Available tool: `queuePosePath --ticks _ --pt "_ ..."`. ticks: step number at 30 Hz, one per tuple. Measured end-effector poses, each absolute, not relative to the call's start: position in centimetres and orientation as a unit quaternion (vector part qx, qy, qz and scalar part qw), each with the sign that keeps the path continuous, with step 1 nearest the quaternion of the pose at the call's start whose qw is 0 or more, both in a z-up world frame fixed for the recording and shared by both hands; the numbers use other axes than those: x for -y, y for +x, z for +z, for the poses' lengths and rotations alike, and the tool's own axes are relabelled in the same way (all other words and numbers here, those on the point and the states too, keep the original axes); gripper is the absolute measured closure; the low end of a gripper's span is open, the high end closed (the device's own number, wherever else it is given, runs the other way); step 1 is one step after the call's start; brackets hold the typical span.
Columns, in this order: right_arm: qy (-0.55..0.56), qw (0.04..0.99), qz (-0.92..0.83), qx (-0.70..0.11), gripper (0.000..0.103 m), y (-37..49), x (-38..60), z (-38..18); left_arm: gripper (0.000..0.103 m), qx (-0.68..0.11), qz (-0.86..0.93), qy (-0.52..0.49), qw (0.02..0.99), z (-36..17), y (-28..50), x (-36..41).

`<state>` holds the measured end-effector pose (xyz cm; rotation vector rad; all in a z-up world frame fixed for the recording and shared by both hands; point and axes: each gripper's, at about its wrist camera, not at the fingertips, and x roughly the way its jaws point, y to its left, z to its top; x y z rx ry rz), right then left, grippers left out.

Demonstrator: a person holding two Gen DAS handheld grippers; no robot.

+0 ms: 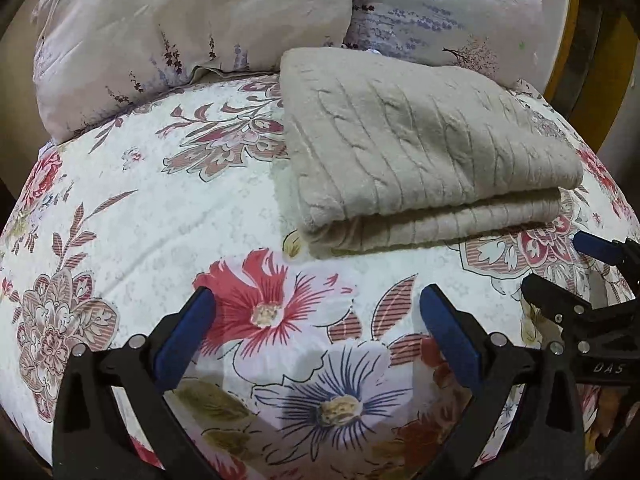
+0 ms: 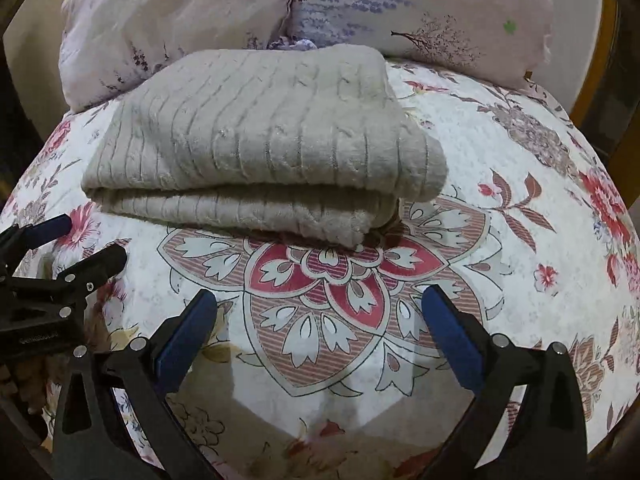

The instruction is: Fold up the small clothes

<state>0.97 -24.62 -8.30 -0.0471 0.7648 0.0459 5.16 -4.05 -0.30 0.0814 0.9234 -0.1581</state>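
Observation:
A beige ribbed fleece garment (image 1: pixel 424 148) lies folded in a thick stack on the floral bedsheet (image 1: pixel 152 208). It also shows in the right wrist view (image 2: pixel 264 148), ahead of centre. My left gripper (image 1: pixel 316 300) is open and empty, hovering over the sheet in front of the garment's left corner. My right gripper (image 2: pixel 320 300) is open and empty, just in front of the garment's near folded edge. The right gripper also shows at the right edge of the left wrist view (image 1: pixel 572 264), and the left gripper at the left edge of the right wrist view (image 2: pixel 80 240).
Two floral pillows (image 1: pixel 180 40) (image 1: pixel 448 12) lie behind the garment at the head of the bed. A wooden frame (image 1: pixel 576 56) stands at the far right. The bed edge drops off on both sides.

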Motion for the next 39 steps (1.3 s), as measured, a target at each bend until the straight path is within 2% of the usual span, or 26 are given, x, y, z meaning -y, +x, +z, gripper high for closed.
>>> queuePosePath --ticks 39 --pt "-0.021 0.931 0.019 -0.365 0.001 0.7 24.52 -8.34 0.002 -0.444 -0.078 0.04 0.892 -0.16 5.19 3.99"
